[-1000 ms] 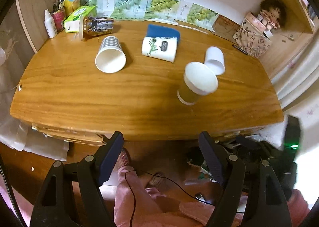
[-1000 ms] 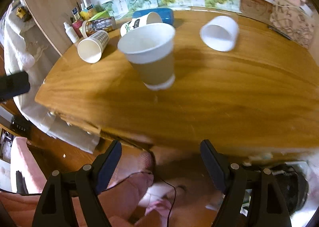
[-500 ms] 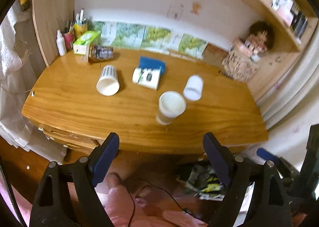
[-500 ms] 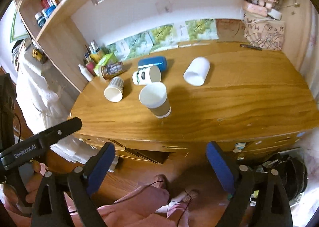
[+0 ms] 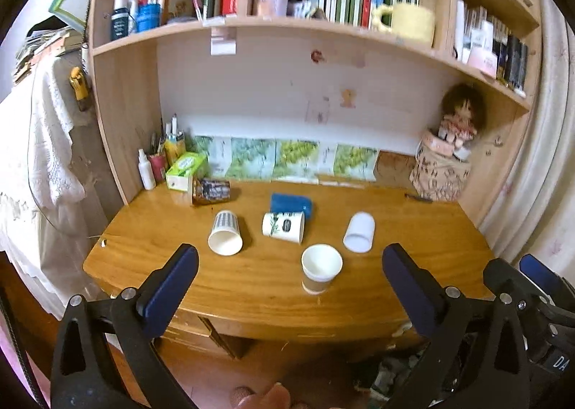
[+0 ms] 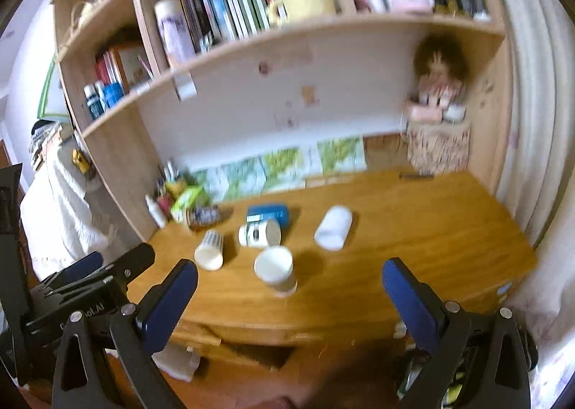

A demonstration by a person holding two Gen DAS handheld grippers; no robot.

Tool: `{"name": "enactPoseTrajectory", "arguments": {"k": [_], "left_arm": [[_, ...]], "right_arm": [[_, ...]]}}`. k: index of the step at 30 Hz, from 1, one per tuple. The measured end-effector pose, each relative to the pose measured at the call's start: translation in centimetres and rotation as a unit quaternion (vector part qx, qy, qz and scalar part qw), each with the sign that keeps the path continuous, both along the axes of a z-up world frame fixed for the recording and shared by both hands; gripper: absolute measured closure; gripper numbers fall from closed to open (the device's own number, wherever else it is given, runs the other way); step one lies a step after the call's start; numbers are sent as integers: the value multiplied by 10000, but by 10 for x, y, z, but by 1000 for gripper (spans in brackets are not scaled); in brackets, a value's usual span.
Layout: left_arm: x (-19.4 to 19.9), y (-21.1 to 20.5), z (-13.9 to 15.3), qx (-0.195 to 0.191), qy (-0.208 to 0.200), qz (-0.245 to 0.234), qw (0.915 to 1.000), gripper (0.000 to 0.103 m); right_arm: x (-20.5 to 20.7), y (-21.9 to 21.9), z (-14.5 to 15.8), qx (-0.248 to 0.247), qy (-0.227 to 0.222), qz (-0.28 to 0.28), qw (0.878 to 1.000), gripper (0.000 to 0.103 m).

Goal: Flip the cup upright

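Observation:
A brown-sleeved paper cup (image 5: 321,272) (image 6: 276,270) stands upright near the front of the wooden desk (image 5: 413,265) (image 6: 431,229). Three cups lie on their sides behind it: a striped cup (image 5: 225,237) (image 6: 210,250), a printed white cup (image 5: 284,226) (image 6: 259,233) and a plain white cup (image 5: 358,232) (image 6: 333,227). My left gripper (image 5: 289,272) is open and empty, held back off the desk's front edge. My right gripper (image 6: 289,276) is open and empty too, likewise back from the desk. The left gripper also shows at the left in the right wrist view (image 6: 90,283).
A blue case (image 5: 291,203) lies behind the printed cup. A jar on its side (image 5: 210,190), a green box (image 5: 185,170) and bottles crowd the back left corner. A doll on a patterned bag (image 5: 444,165) sits back right. Bookshelves hang above the desk.
Both grippers have pulled back and tilted up from the desk, so the cups look smaller and the bookshelves have come into view. The brown-sleeved cup stays upright.

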State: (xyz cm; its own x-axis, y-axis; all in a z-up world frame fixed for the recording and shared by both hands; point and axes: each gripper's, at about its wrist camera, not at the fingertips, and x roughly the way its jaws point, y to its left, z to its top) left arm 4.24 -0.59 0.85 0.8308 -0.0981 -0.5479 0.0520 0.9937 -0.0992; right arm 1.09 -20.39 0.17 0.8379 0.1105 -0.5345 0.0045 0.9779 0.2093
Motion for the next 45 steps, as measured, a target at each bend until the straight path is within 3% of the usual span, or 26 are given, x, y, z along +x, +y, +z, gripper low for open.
{"name": "enactPoseTrajectory", "arguments": {"k": [11,45], "left_arm": [[-14,2,2,414,-344,486,9974,1],[-8,-8,3,372,-453,289,9979,1]], "right_arm": [[-11,10,5,-178,-424,39,9989,0],[2,11,-1,-200,-279,28,9994,0]]}}
